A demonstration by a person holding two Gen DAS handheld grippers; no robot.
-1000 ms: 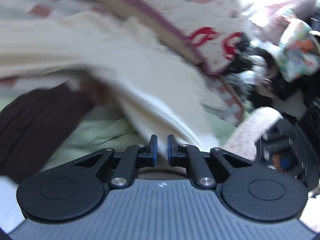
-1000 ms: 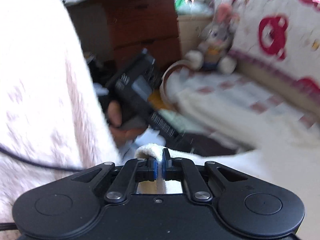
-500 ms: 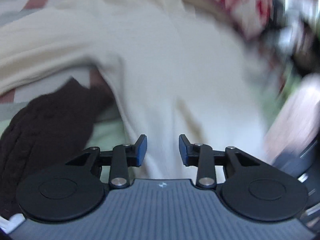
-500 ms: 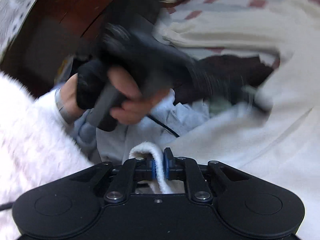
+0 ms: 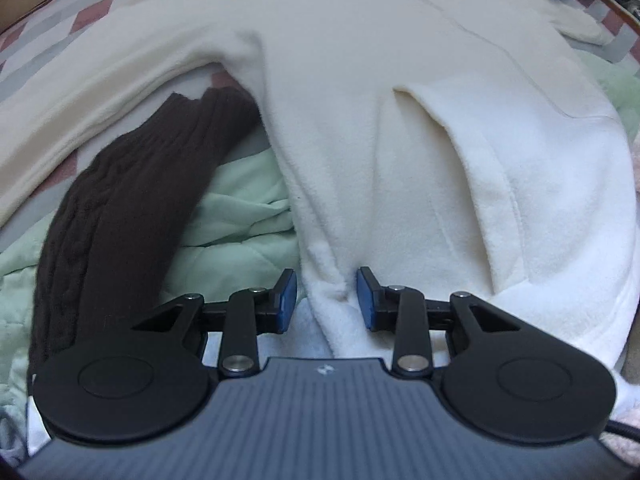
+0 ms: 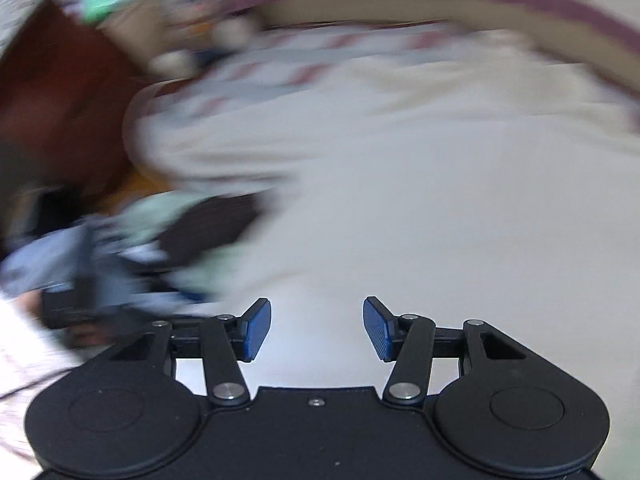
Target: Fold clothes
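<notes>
Cream fleece sweater [image 5: 360, 100] lies spread on the bed, laid flat for folding. Left tongs [image 5: 326, 300] stand released, hem fold between unpressed pads. Right tongs [image 6: 316, 328], just opening, are empty above it.

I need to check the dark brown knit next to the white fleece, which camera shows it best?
The left wrist view: the dark brown knit lies sharp there, its cable pattern clear, running from under the white fleece over a green quilt. The right wrist view shows only a blurred dark patch.
</notes>
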